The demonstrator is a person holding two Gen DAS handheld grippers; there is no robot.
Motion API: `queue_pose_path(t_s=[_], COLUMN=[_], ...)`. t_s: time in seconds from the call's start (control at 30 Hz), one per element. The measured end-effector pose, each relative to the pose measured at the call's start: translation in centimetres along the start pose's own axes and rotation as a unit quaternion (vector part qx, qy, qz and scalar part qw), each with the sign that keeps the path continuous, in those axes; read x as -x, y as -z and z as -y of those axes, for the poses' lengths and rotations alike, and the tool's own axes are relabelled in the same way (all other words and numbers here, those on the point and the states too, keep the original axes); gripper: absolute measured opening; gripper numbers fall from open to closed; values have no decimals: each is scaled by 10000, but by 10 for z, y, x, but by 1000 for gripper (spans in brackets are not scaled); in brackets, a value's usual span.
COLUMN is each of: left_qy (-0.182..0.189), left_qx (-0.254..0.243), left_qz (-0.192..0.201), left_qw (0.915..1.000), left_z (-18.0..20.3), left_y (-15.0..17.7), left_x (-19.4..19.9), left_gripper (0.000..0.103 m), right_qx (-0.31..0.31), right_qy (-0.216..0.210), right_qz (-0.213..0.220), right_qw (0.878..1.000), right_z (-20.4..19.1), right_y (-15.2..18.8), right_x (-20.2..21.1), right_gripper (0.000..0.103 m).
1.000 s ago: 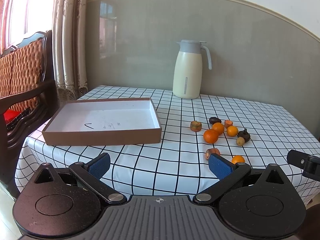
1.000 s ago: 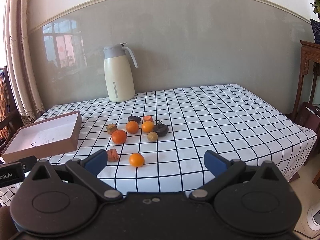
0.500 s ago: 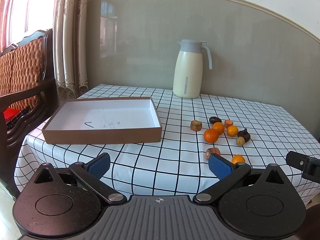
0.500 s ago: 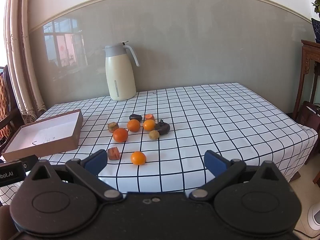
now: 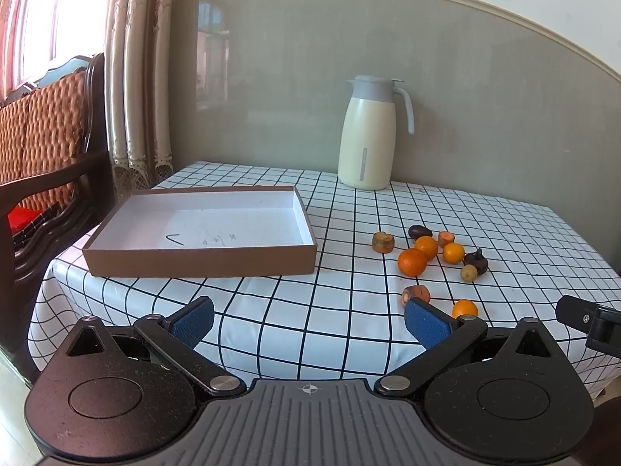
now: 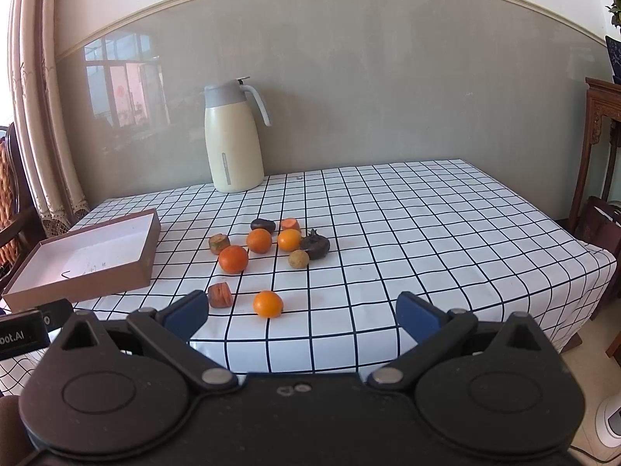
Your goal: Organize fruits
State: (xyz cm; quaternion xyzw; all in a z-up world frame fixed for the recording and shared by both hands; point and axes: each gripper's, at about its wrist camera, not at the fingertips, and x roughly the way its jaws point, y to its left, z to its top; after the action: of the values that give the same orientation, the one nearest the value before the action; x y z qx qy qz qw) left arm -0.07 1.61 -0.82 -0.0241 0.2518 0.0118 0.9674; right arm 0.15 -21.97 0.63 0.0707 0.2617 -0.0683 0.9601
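Several small fruits lie in a loose cluster on the checked tablecloth: oranges (image 6: 233, 259), a near orange (image 6: 268, 303), a brown chunk (image 6: 220, 295) and a dark fruit (image 6: 316, 246). The cluster also shows in the left wrist view (image 5: 412, 261). A shallow brown cardboard box (image 5: 202, 258) with a white inside sits left of them, empty; it shows in the right wrist view too (image 6: 89, 283). My left gripper (image 5: 308, 324) is open and empty near the table's front edge. My right gripper (image 6: 300, 316) is open and empty, just short of the near orange.
A cream thermos jug (image 6: 233, 141) stands at the back of the table by the wall. A wooden chair (image 5: 42, 147) with an orange cushion is off the table's left side. A dark wooden cabinet (image 6: 599, 143) stands at the right.
Both grippers have eased slightly forward toward the table. The fruits and the box have not moved.
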Motion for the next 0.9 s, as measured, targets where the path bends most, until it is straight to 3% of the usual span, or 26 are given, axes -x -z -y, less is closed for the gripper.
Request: queue_pose_path(t_s=[0.9], left_qy=[-18], left_qx=[-102], left_qz=[-31], left_qw=[9999], left_z=[6], left_y=[3], left_x=[-8], left_gripper=[103], right_qx=[-28], right_qy=[108], right_qz=[-48], right_qw=[9999], right_z=[3], right_y=[6], right_x=[-10], right_gripper=[97])
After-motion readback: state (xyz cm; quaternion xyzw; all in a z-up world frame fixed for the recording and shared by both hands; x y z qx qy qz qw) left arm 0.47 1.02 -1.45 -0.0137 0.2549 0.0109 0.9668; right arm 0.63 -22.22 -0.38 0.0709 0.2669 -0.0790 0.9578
